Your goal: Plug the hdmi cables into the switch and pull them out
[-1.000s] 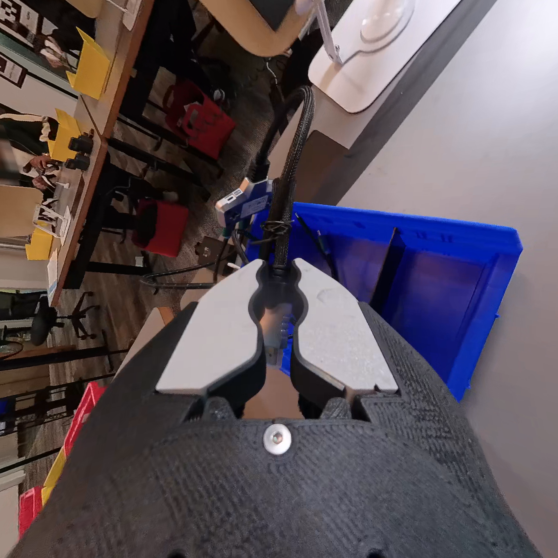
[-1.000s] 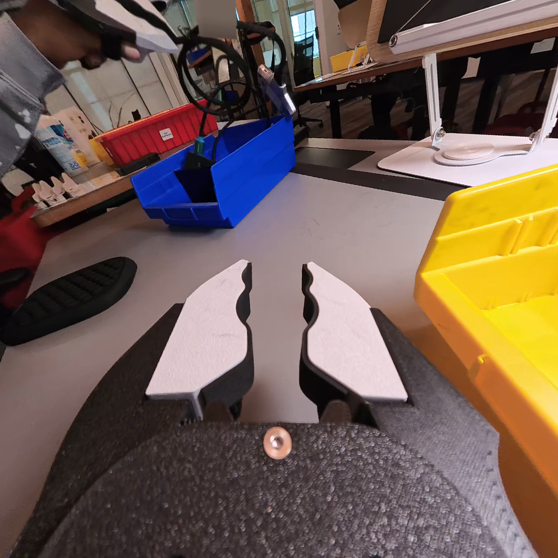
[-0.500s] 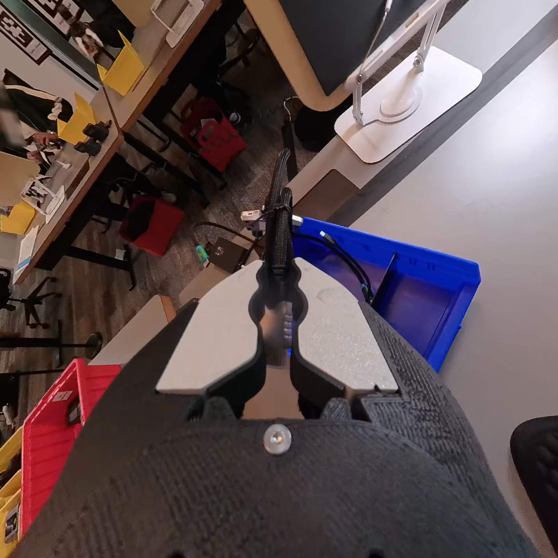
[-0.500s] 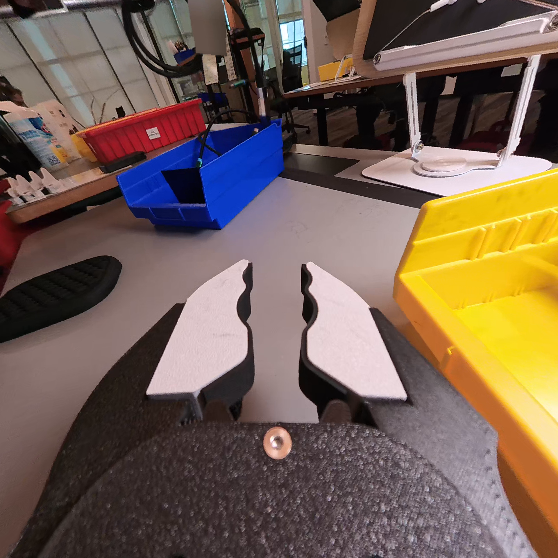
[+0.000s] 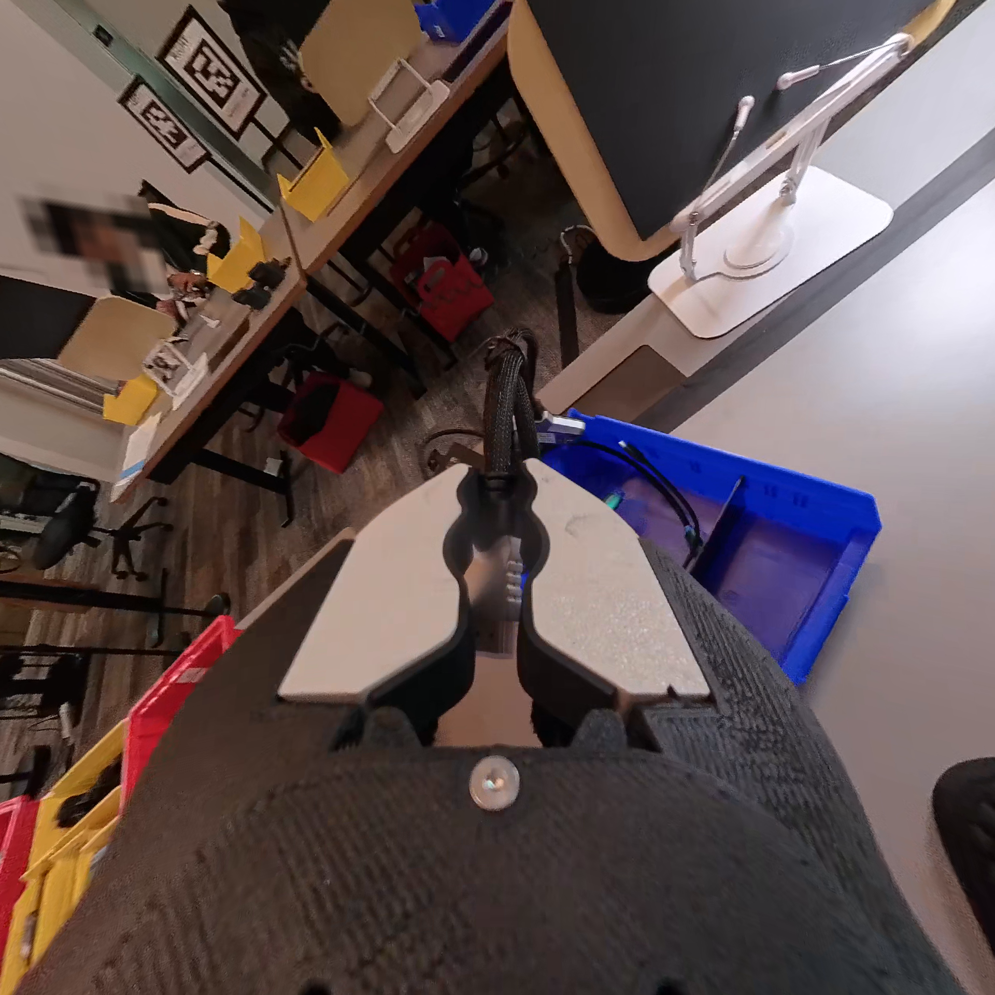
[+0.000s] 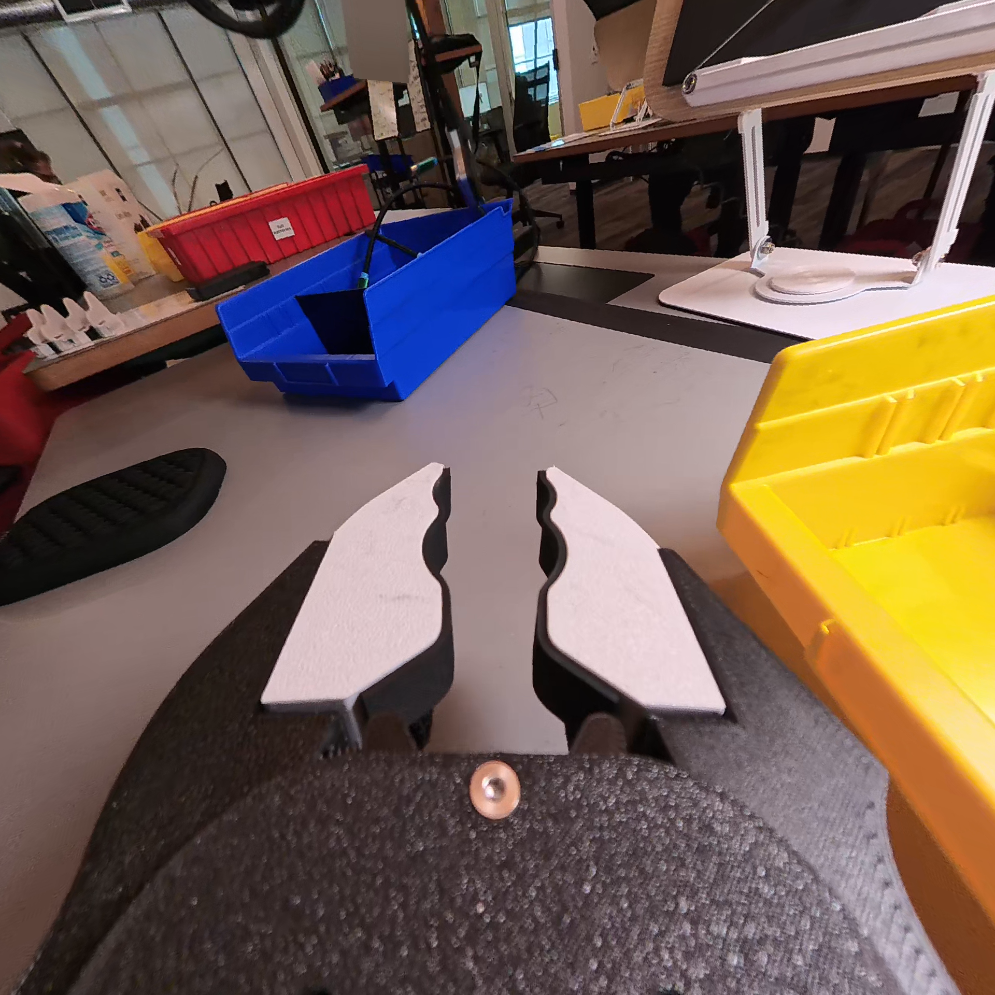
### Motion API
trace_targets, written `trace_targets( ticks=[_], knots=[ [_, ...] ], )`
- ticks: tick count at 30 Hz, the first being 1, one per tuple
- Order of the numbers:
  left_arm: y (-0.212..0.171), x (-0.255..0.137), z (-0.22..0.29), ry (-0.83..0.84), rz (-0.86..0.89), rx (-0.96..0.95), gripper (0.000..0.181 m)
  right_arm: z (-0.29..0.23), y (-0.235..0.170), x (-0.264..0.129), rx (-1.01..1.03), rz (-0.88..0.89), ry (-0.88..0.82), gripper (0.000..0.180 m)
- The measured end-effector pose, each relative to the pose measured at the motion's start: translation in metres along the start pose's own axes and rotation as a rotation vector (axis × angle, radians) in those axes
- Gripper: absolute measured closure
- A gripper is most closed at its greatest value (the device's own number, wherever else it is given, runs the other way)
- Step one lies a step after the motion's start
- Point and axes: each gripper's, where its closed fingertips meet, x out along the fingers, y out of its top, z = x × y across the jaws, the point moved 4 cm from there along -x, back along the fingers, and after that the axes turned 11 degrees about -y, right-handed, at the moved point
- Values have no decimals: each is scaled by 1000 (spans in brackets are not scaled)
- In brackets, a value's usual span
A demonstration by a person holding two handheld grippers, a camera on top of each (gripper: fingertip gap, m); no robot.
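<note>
Left gripper: the left gripper [image 5: 498, 487] was clenched on the metal plug [image 5: 494, 589] of an HDMI cable [image 5: 499, 417]; its fingers [image 5: 387, 587] were flat, pale grey plates with wavy black inner edges on a rough black body.
Cable: the HDMI cable had a black braided sleeve; its long axis ran straight forward out of the fingertips, away from the camera, and then bent back at the far end.
Switch: a small silver box [image 5: 560, 425], probably the switch, hung beside the cable, just past the fingertips and above the near corner of the blue bin [image 5: 840, 587].
Blue bin: smooth, rectangular plastic with a divider wall; thin black cables [image 5: 662, 474] lay inside it. It stood on the matte grey table [image 5: 888, 377], below and to the right of the left gripper.
Right gripper: the right gripper [image 6: 492, 474] was released and held nothing; its plates stood apart, low over the table.
Yellow bin: glossy yellow plastic bin [image 6: 840, 484], just right of the right gripper.
Black pad: an oval ribbed black pad [image 6: 107, 517] lay on the table, left of the right gripper.
</note>
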Motion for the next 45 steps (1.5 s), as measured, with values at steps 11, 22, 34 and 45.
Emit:
trace_targets(
  ticks=[11,22,34,45],
  knots=[
    [47,-25,-73,153,158,-163,167,-1,-3,1,-21,-9,-11,150],
    [108,-84,-58,138,512,-68,181,3,-5,5,24,-15,10,150],
    [34,33,7,-209,99,-120,173,-15,-7,8,-47,-26,40,150],
    [-95,233,63,-371,-36,-841,121,-5,-3,3,-2,-6,46,150]
  ],
)
